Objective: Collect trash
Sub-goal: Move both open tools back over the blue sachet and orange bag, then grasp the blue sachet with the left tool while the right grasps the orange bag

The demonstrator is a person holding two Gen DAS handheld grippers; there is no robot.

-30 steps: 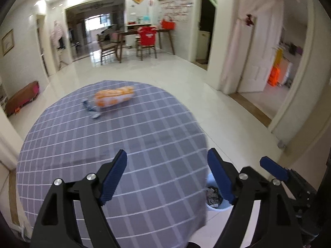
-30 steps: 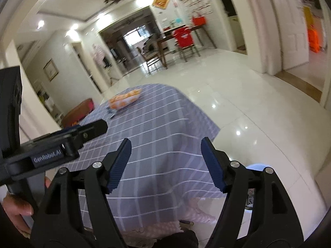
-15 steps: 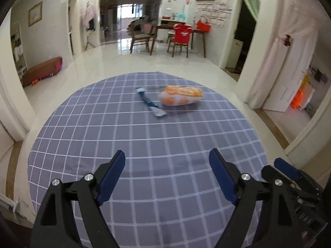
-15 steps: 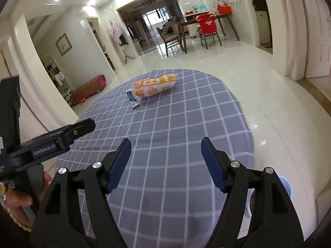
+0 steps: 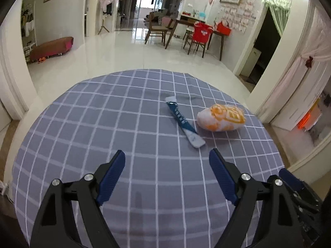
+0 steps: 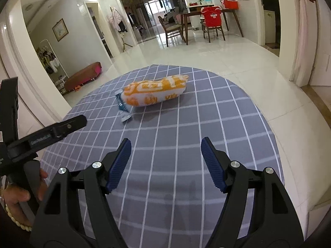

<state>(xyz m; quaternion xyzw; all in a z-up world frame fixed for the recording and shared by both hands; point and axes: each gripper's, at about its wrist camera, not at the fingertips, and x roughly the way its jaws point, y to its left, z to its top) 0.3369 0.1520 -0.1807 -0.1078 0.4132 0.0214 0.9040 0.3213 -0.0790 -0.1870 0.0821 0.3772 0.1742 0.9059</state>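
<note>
An orange and white snack bag (image 5: 221,119) lies on the round table with a grey checked cloth (image 5: 103,128). A thin blue and white wrapper (image 5: 183,123) lies just left of it. In the right wrist view the bag (image 6: 155,93) partly covers the wrapper (image 6: 123,108). My left gripper (image 5: 166,166) is open and empty, hovering over the cloth short of the wrapper. My right gripper (image 6: 166,154) is open and empty, over the cloth short of the bag. The left gripper's body (image 6: 41,138) shows at the left of the right wrist view.
The table's edge drops to a glossy white tile floor (image 5: 124,57) on all sides. A dining table with chairs (image 5: 186,33) stands far behind. A low pink bench (image 5: 51,47) sits by the left wall. A doorway with a curtain (image 5: 300,66) is at the right.
Both grippers have swung from the table's right edge and the floor bin towards the table's middle. The bag and wrapper now lie closer and nearer the centre of both views. Both stay open.
</note>
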